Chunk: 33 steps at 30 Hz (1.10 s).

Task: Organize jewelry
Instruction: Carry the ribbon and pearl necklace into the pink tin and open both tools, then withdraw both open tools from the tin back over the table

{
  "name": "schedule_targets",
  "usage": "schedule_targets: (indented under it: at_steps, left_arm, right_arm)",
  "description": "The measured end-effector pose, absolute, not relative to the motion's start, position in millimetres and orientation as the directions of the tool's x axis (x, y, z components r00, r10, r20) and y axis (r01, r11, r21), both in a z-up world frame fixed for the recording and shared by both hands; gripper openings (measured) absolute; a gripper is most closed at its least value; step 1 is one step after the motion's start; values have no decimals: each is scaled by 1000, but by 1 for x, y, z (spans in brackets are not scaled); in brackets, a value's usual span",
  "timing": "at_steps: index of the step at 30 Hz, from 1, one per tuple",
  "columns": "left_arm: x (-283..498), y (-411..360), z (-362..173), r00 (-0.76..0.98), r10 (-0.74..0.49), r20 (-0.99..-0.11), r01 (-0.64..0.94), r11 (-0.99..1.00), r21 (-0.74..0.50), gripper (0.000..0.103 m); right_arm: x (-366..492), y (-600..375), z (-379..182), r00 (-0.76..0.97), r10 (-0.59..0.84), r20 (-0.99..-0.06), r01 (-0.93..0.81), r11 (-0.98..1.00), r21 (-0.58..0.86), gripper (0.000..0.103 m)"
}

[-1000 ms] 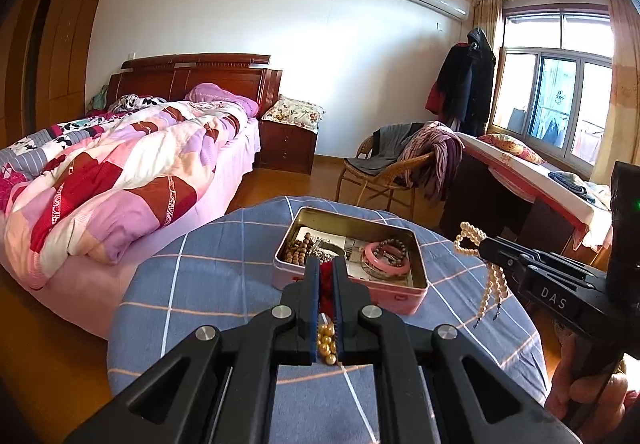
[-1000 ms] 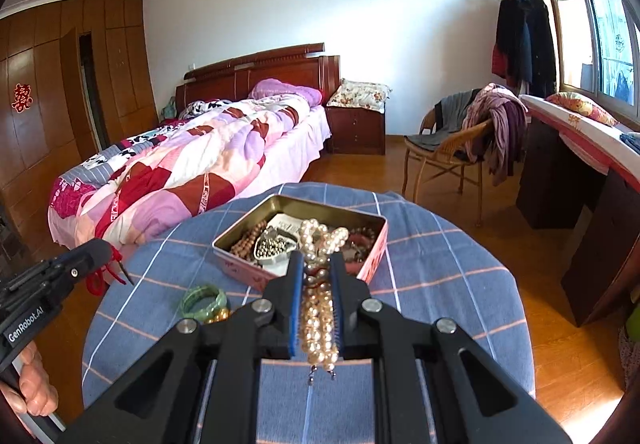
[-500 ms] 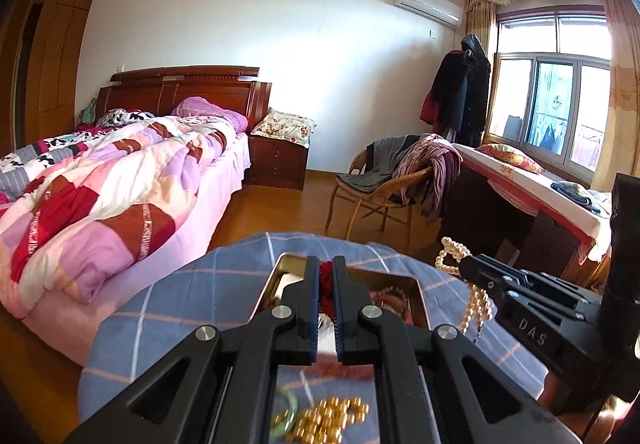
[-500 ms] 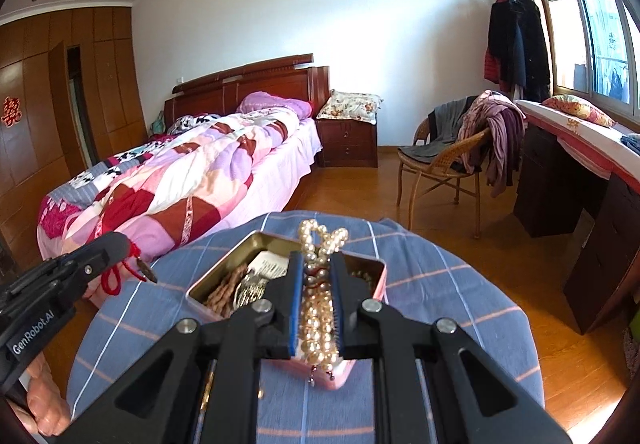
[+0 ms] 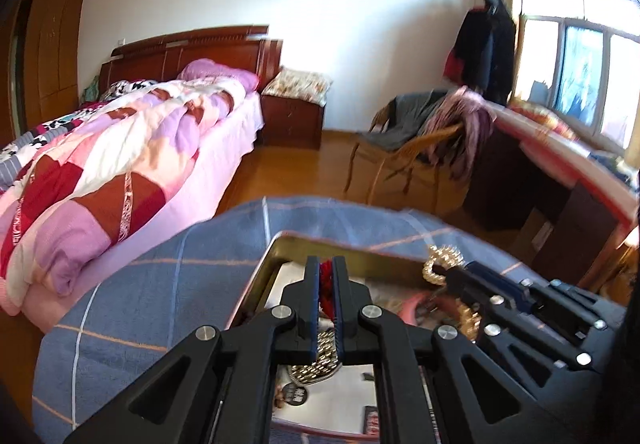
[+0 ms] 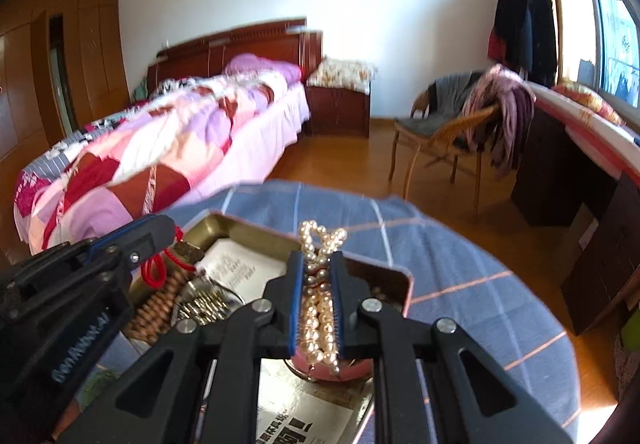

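My left gripper [image 5: 327, 264] is shut on a red cord with gold beads [image 5: 326, 284] hanging below it, over the open tin box [image 5: 304, 244]. It shows in the right wrist view [image 6: 168, 232] at the box's left corner, red cord [image 6: 154, 272] looping down. My right gripper [image 6: 316, 258] is shut on a white pearl necklace [image 6: 320, 240], low over the tin box [image 6: 240, 228]. It also shows in the left wrist view [image 5: 452, 276] with the pearl necklace [image 5: 440, 260] at its tip. Brown wooden beads [image 6: 156, 308] and a paper sheet [image 6: 236, 268] lie in the box.
The box stands on a round table with a blue checked cloth [image 6: 460, 264]. A bed with a pink quilt [image 5: 100, 172] is at the left. A wicker chair with clothes [image 6: 452, 132] and a dark desk [image 6: 568, 172] stand beyond the table.
Both grippers have moved forward and down, from above the table to right over the tin box, each still holding its piece of jewelry.
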<state>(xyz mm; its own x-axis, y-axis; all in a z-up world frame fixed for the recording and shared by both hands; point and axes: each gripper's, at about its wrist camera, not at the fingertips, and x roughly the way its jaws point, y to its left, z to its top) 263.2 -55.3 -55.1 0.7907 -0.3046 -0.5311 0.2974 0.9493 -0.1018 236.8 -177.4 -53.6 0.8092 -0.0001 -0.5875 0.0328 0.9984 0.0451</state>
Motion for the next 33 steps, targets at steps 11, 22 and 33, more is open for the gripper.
schedule_targets:
  at_steps: [11, 22, 33]
  left_arm:
    - [267, -65, -79, 750, -220, -624, 265, 964, -20, 4]
    - [271, -60, -79, 752, -169, -637, 193, 981, -31, 51]
    - [269, -70, -77, 784, -119, -609, 201, 977, 68, 64]
  right_arm:
    - [250, -180, -68, 754, 18, -656, 11, 999, 40, 16]
    - [238, -193, -55, 813, 16, -582, 53, 993, 101, 65]
    - [231, -205, -44, 857, -4, -515, 111, 978, 176, 94]
